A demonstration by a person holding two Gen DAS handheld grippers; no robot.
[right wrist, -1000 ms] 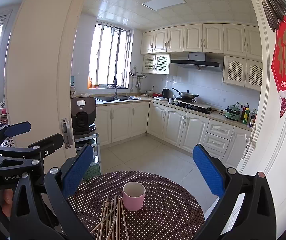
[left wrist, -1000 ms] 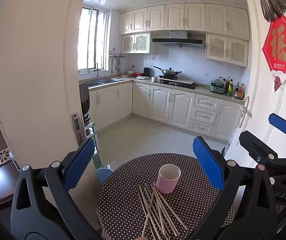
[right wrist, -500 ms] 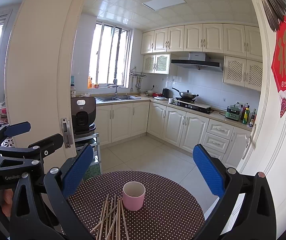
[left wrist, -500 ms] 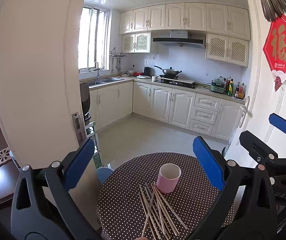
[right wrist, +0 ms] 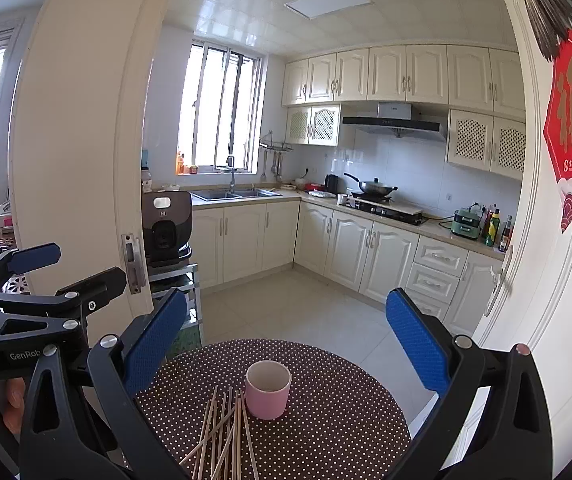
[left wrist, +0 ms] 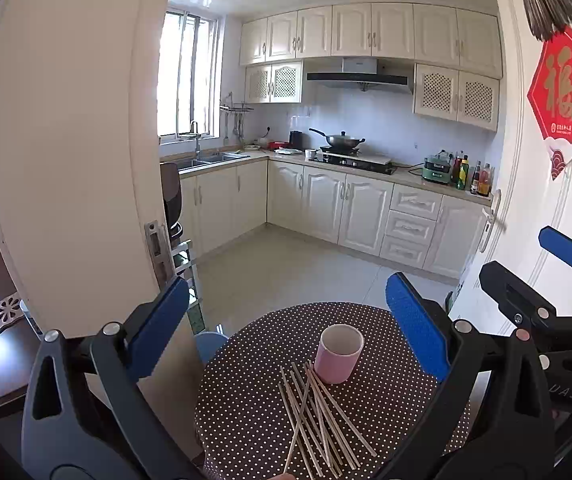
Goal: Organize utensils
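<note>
Nothing is changing: both the left hand-held gripper (left wrist: 286, 332) and right hand-held gripper (right wrist: 286, 336) are still hovering apart; chopsticks (left wrist: 318, 420) are lying untouched beside the cup (left wrist: 339, 353).

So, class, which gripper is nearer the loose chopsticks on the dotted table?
Left, narrowly. The left gripper faces the chopsticks centred between its fingers; the right gripper faces the pink cup, chopsticks off to its left.

The round table (left wrist: 386, 412) below the fingers wears a matt, dark polka-dot cloth. On it, pale bare-wood chopsticks (left wrist: 318, 412) lie beside a smooth pink cup (left wrist: 338, 354), seemingly glazed ceramic. The fingers' pads (right wrist: 416, 344) are blue with a fine rough texture, on matt black plastic arms with metal rivets.
</note>
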